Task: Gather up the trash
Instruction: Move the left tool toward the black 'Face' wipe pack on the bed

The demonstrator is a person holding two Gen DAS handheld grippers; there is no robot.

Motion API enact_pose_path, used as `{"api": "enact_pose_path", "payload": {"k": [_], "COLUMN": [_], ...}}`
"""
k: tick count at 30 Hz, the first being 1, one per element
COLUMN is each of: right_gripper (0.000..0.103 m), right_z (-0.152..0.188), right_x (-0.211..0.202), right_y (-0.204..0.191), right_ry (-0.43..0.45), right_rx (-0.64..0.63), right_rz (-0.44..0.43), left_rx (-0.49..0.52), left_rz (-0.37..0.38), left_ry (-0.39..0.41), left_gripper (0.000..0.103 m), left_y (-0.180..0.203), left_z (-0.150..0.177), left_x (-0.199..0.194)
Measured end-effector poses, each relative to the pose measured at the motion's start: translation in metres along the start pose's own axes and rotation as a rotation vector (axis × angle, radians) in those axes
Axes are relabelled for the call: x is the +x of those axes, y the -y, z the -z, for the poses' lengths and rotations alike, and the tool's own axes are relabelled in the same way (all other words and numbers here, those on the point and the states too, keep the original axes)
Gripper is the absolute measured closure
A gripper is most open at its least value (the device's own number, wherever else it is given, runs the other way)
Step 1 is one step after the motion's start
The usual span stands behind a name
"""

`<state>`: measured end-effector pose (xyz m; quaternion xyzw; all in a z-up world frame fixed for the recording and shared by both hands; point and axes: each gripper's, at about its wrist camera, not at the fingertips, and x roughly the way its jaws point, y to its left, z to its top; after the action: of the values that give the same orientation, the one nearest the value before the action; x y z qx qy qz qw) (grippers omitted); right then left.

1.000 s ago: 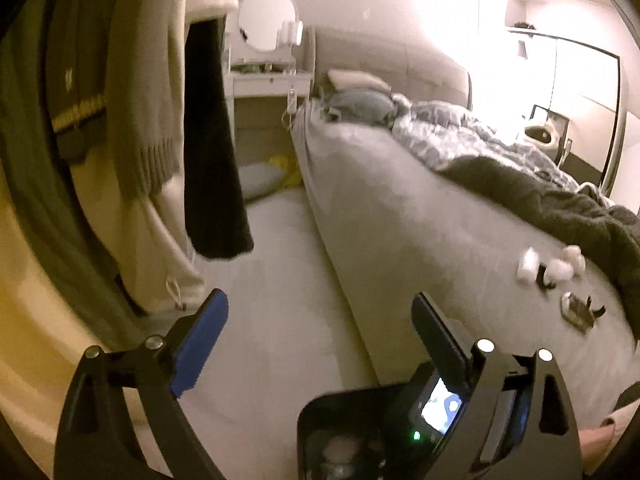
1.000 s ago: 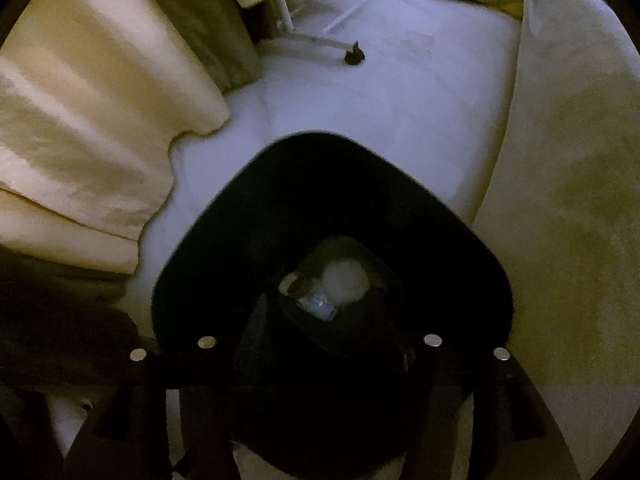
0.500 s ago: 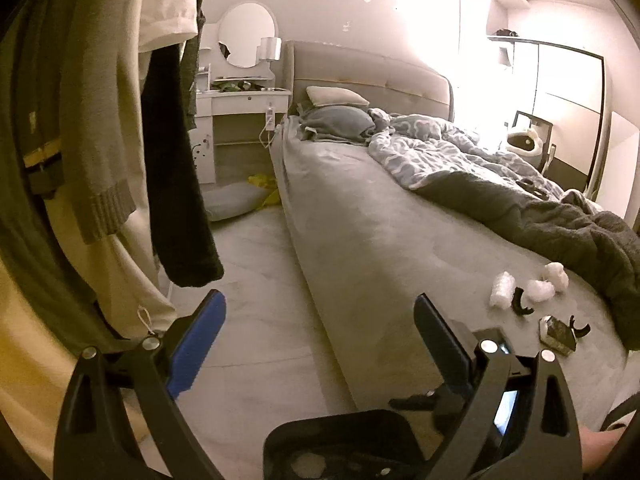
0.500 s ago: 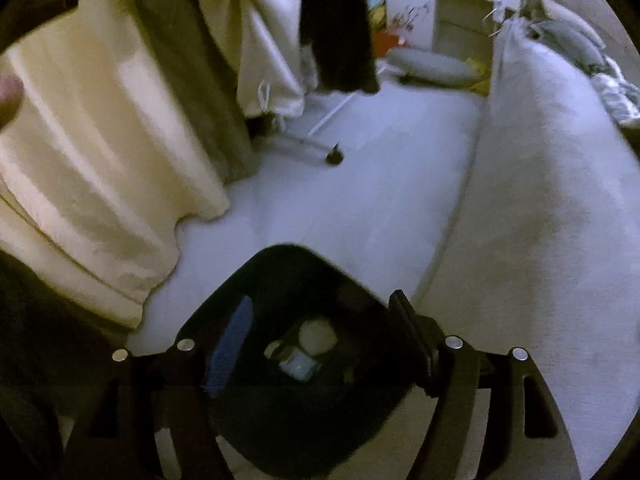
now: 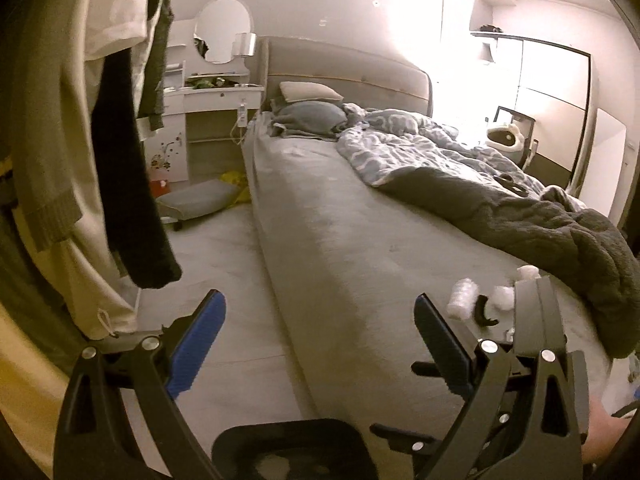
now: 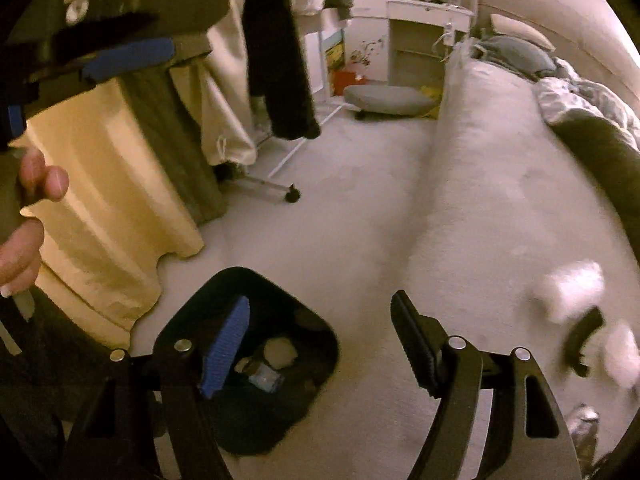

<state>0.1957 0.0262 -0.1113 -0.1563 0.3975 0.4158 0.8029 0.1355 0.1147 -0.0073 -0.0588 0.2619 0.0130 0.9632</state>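
At the far left of the right wrist view, a hand [image 6: 24, 216] is seen gripping the left gripper [image 5: 316, 344], whose fingers are spread wide with nothing between them. Hanging clothes [image 6: 280, 48] are seen behind it, above the floor [image 6: 352, 208]. Lower down, a black trash bin [image 6: 248, 360] stands on the floor beside the bed [image 6: 500, 200]; crumpled white paper and a small bottle are seen lying inside it. The right gripper [image 6: 320, 344] is held above the bin's edge, its fingers having just been opening and now standing wide, with nothing held. Further right, on the grey bed sheet, remaining trash is found: white crumpled tissues [image 6: 572, 288] with a small black curved piece [image 6: 580, 336] between them, blurred. In the left wrist view the same tissues [image 5: 464, 300] are seen near the dark blanket [image 5: 540, 216].
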Motion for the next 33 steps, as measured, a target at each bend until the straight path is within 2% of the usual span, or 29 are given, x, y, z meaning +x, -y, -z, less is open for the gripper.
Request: {"api": "enact_pose_path", "payload": {"k": [19,33], "right_gripper": [0.029,0.029], "right_z": [0.045,0.093], "right_x": [-0.085,-0.112], "right_y": [0.106,0.167], "right_ry": [0.103,0.097], "right_rx": [0.151,0.269], "right_rz": [0.175,0.245], "left_rx": [0.071,0.142], "left_rz": [0.121,0.226], "left_ry": [-0.079,-0.147], "left_gripper": [0.006,0.006], "left_y": [0.081,0.144], "left_z": [0.006,0.024], "left_x": [0.039,0.066]}}
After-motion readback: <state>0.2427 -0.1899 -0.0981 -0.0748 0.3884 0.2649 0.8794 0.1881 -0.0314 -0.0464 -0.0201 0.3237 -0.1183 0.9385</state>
